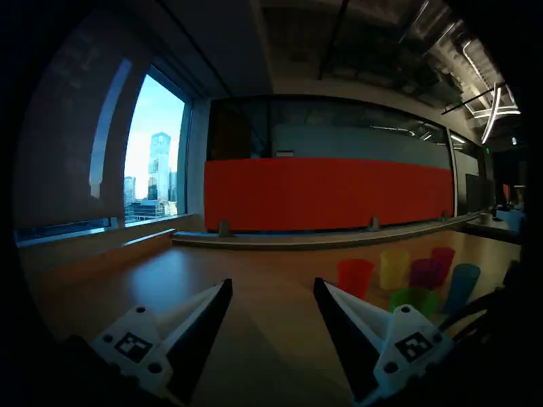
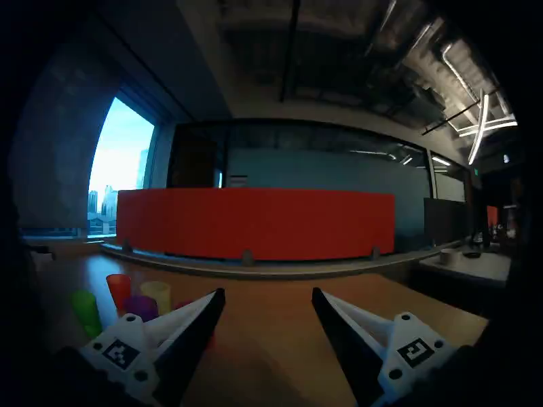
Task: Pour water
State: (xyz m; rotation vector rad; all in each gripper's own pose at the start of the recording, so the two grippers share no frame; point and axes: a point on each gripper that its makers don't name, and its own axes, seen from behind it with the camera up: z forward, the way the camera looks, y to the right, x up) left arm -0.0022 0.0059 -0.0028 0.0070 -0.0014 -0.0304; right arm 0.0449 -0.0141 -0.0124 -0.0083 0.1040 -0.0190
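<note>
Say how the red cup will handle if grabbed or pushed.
The red cup looks like translucent plastic, so probably light and apt to flex when squeezed. It stands upright, narrower at its base, so a push may tip it toward the yellow cup.

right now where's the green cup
In the left gripper view the green cup stands on the table lower right, in front of the purple cup and right of the orange cup.
</note>
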